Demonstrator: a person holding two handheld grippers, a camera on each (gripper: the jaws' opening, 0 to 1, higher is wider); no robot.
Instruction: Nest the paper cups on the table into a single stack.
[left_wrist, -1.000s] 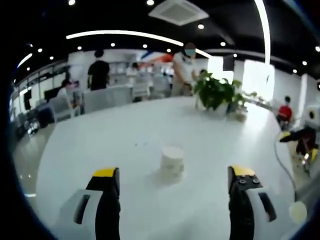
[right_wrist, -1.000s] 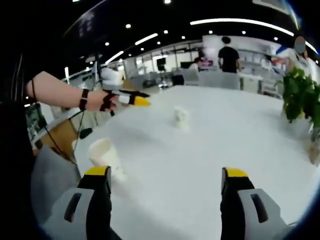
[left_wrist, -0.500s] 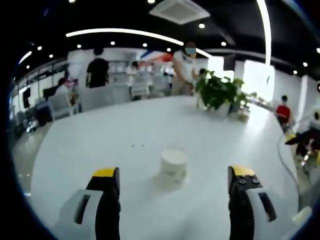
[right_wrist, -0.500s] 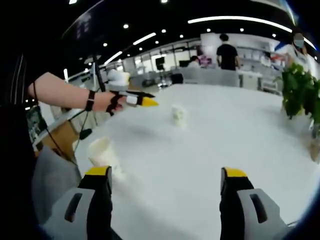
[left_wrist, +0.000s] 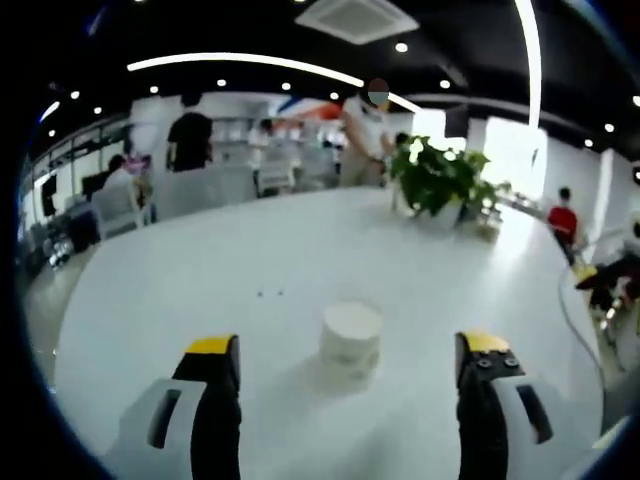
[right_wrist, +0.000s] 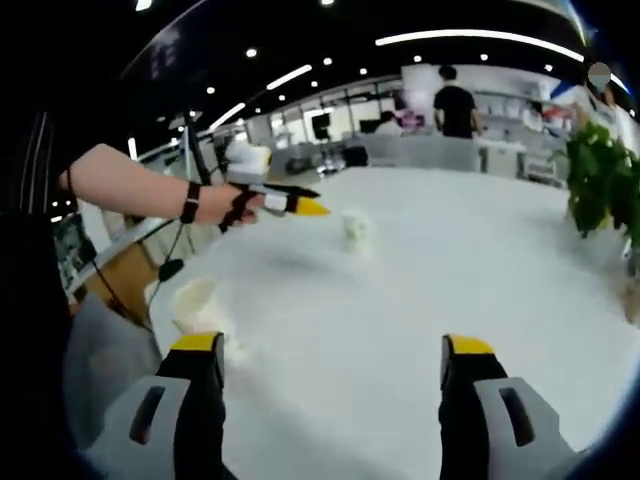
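Left claw (left_wrist: 348, 358), jaws apart and empty, has closed on the 12 o'clock cup (left_wrist: 351, 340); right claw (right_wrist: 332, 360) apart, idle: grasp next.

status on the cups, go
Left gripper open, lined up on the far cup, not touching. Right gripper open, empty; near cup by its left finger. White table between the cups bare.
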